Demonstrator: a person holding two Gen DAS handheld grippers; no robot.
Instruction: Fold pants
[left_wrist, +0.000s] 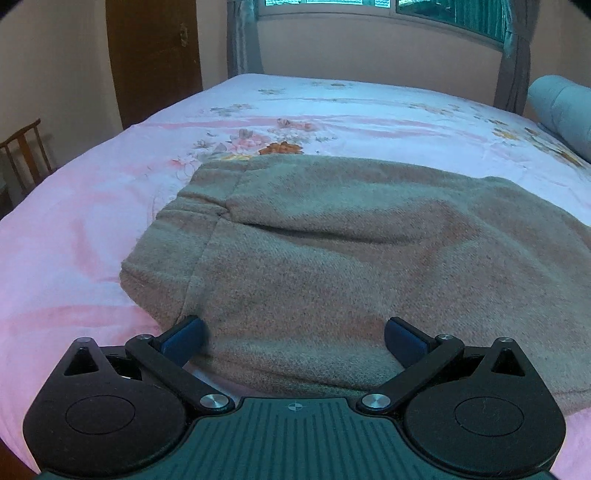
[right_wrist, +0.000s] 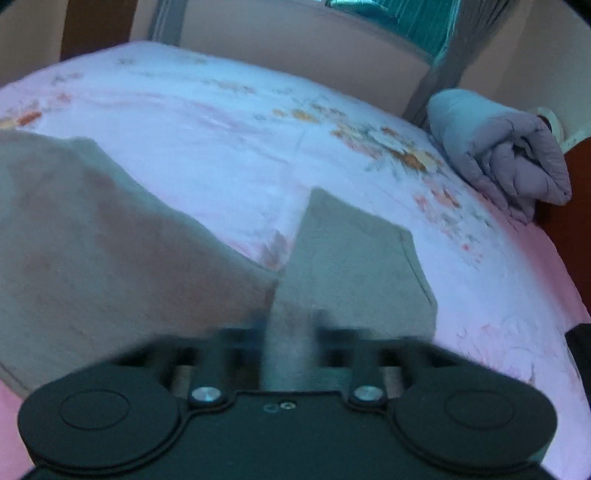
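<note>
1. Pants, grey-green and woolly, lie spread on the bed, over its pink and white floral sheet, toward the near edge.
2. In the left wrist view the waist end sits at the left, with a seam and a pocket-like flap showing near the upper left corner of the garment.
3. The left gripper hovers low over the near part of the pants with its jaws spread wide; the blue fingertips hold nothing, though the left one sits close to the seam.
4. The right gripper is blurred, yet its jaws stand narrow with a strip of the grey cloth pinched between them.
5. From that pinch a leg panel of the pants rises away from the camera, apart from the larger body of cloth at the left.
6. A rolled grey quilt rests at the far right of the bed.
7. A wooden door and a chair stand at the left, and a curtained window lies beyond the bed.
</note>
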